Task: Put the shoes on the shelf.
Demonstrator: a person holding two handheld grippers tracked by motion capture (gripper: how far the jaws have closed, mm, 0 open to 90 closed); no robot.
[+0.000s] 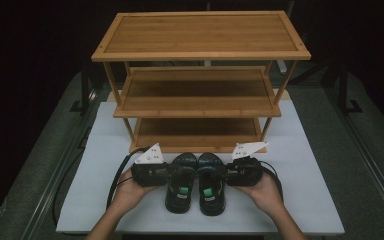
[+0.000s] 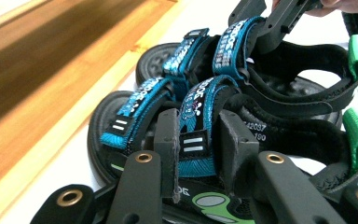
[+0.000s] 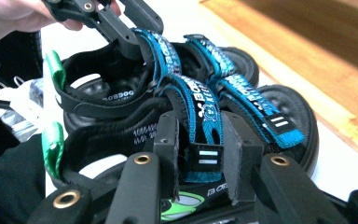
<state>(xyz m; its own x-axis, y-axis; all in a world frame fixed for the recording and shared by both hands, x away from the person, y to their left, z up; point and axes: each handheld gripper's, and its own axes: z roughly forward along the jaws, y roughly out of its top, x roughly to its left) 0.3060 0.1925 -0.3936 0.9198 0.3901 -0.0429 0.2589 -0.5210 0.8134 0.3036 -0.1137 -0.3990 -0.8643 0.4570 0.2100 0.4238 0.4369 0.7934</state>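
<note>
Two small black sandals with blue straps and green heel tabs lie side by side on the white mat, toes toward the rack. From the left, my left gripper reaches the left sandal. In the left gripper view its pads press both sides of that sandal's blue rear strap, so the left gripper is shut on it. My right gripper comes in from the right at the right sandal. The right gripper is shut on that sandal's blue strap.
A three-tier bamboo shoe rack stands just behind the sandals, its bottom shelf low and close to their toes. Its wooden base edge runs beside the sandals. Dark floor surrounds the mat.
</note>
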